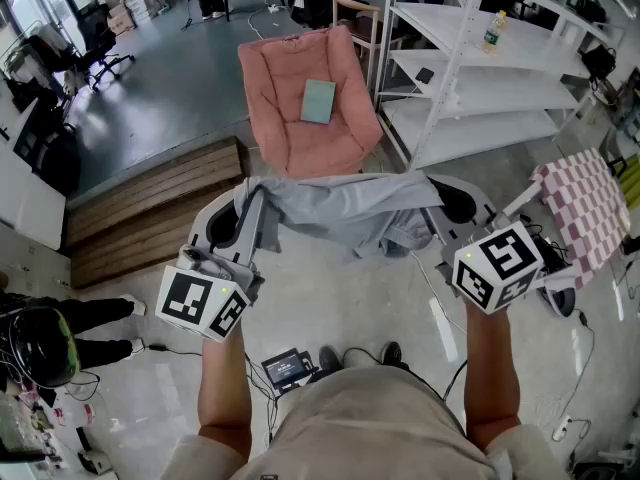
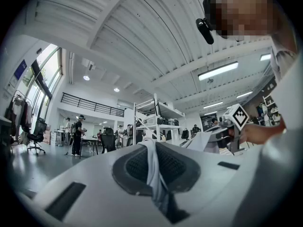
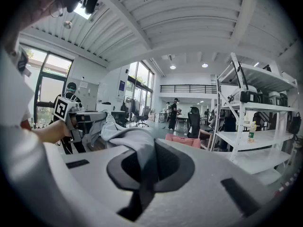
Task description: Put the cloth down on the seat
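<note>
A grey cloth [image 1: 340, 213] hangs stretched in the air between my two grippers, sagging a little toward the right. My left gripper [image 1: 245, 206] is shut on its left edge, and the fabric runs pinched between the jaws [image 2: 152, 167]. My right gripper [image 1: 452, 206] is shut on the right edge, where the cloth [image 3: 137, 148] bunches over the jaws. A pink padded chair [image 1: 310, 103] stands just beyond the cloth, with a pale green flat pad [image 1: 319, 101] on its seat. The chair's top [image 3: 182, 140] peeks over the jaws in the right gripper view.
A white metal shelf unit [image 1: 480, 68] stands right of the chair. A pink checkered seat [image 1: 585, 208] is at the far right. A low wooden platform [image 1: 150, 208] lies to the left. Cables and a small device [image 1: 287, 366] lie by my feet. People stand far back [image 2: 76, 134].
</note>
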A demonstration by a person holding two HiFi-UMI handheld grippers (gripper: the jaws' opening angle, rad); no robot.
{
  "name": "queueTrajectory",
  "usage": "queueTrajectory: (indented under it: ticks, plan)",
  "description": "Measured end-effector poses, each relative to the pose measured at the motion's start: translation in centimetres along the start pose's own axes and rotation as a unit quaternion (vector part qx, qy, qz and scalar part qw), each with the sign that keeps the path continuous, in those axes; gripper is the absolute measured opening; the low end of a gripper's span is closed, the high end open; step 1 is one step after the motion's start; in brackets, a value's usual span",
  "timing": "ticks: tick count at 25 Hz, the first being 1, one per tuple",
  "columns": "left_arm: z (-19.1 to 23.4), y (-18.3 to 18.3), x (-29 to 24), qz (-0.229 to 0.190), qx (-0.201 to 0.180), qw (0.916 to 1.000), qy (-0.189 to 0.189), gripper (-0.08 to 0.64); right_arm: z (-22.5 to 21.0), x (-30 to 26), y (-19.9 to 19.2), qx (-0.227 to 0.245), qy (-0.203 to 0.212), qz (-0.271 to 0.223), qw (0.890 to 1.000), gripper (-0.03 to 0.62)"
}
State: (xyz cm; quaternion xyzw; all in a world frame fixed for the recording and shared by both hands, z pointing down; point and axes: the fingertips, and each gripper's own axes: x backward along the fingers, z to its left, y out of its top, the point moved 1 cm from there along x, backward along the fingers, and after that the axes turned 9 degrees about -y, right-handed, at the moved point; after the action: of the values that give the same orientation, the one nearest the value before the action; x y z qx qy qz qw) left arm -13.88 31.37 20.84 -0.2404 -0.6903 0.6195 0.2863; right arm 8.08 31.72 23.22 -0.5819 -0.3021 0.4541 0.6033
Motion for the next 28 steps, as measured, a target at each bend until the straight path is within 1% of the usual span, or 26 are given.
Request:
queueTrajectory:
  ticks: [8, 18, 23, 28]
  plan:
    - [2.2, -0.6, 0.4, 0.001, 0.007, 1.0, -0.007, 0.015, 1.2, -1.9, 0.1, -0.003, -0.003, 0.005, 1.0, 0.002]
    - [4.4, -1.0, 1.2, -0.008, 0.011, 0.9998, -0.015, 0.015, 2.5, -3.8, 0.3, -0.012, -0.01, 0.004, 1.0, 0.002]
    - [5.6, -1.2, 0.7, -0.01, 0.011, 0.9999, -0.009, 0.015, 2.4, -5.5, 0.1, -0.033, 0.002, -0.002, 0.999, 0.002]
    - [6.6, -1.8, -1.1, 0.001, 0.01, 0.9999, 0.003, 0.015, 0.5, -7.9, -0.2, -0.044, 0.018, -0.004, 0.999, 0.002]
